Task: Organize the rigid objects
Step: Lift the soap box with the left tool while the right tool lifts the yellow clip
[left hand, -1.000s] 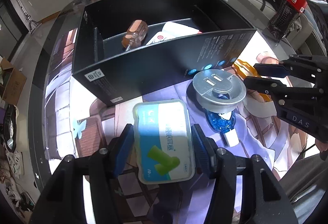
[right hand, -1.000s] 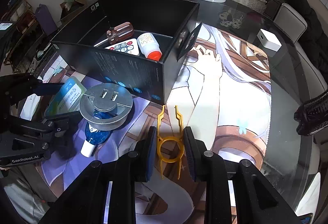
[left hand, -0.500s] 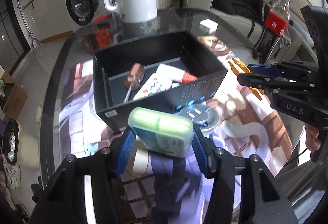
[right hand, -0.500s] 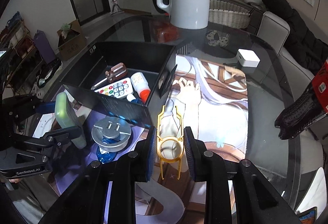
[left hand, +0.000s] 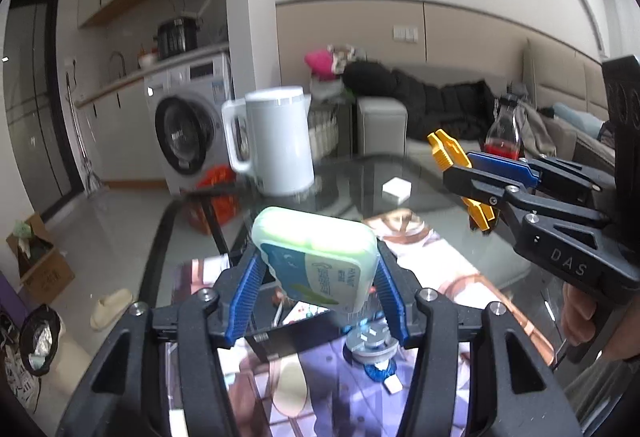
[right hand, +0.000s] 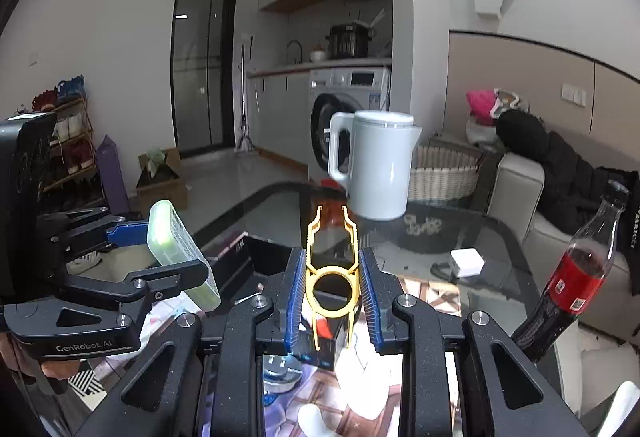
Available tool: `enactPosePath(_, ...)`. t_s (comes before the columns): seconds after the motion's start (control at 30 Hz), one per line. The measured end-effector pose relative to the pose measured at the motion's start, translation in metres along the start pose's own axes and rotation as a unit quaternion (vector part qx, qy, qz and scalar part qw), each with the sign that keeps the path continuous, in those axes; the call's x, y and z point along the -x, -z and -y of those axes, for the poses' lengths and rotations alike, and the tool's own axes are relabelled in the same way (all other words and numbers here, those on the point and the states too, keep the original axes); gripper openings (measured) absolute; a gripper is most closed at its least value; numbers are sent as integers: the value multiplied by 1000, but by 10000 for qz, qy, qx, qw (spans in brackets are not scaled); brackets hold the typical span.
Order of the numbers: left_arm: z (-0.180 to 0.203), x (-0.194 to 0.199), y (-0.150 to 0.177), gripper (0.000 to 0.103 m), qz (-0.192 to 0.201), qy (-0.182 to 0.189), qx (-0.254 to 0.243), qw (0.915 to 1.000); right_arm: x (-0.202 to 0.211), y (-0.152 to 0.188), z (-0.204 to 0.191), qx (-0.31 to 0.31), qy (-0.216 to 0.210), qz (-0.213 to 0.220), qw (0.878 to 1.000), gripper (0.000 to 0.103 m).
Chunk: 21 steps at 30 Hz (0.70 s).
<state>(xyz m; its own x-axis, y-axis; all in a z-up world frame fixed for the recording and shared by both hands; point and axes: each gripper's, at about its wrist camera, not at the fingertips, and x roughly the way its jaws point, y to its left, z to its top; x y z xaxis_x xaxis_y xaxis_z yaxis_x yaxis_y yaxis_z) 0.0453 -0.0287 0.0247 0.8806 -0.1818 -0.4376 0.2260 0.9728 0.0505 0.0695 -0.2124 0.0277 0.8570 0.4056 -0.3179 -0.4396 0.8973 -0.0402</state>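
Both claws raised: left claw gripping green case, right claw yellow clip.

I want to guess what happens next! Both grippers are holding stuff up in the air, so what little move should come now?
Probably lower the left gripper toward the black box below. It grips the green case high above the table, while the right gripper holds the yellow clip aloft too.
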Motion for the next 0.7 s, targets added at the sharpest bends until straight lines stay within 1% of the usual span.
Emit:
enactPosePath(0.07,0,11,-2,53,297,-66,-43,9995,15,-2,-4,-1,46,381,9993,26)
enactPosePath(0.1,0,16,-2,53,443,-119,-59,9989,20,-3,-6,8,75,488,9988,26)
enactPosePath(0.17,-2,27,-3,53,725,-227,-67,9971,27,-3,-10,-8,-16,624,9981,26)
enactPosePath(0.23,-1,36,-4,50,979,-271,-92,9948,34,-2,-15,-5,-57,766,9970,26)
enactPosePath(0.3,-1,43,-5,46,1139,-273,-144,9930,38,-1,-22,121,-69,837,9964,26)
enactPosePath(0.33,-1,45,-6,45,1166,-268,-146,9927,40,-1,-26,190,-72,865,9960,26)
enactPosePath(0.37,-3,44,-7,42,1143,-208,-126,9932,40,-1,-30,256,-120,862,9959,26)
enactPosePath(0.4,-3,43,-7,41,1078,-146,-107,9940,40,0,-33,290,-146,845,9959,26)
enactPosePath(0.47,-5,29,-6,40,749,-76,-76,9971,36,2,-38,288,-188,711,9969,26)
enactPosePath(0.5,-4,19,-4,40,531,-57,-62,9986,33,4,-39,255,-208,634,9974,26)
enactPosePath(0.53,-9,8,-1,39,239,-14,35,9997,29,5,-39,228,-248,535,9980,26)
enactPosePath(0.57,-14,0,4,39,37,63,172,9998,27,7,-39,222,-269,459,9983,26)
enactPosePath(0.63,-23,-20,12,39,-618,294,328,9971,22,10,-37,200,-292,339,9988,26)
enactPosePath(0.7,-30,-31,20,40,-991,353,479,9933,16,12,-35,143,-293,220,9992,26)
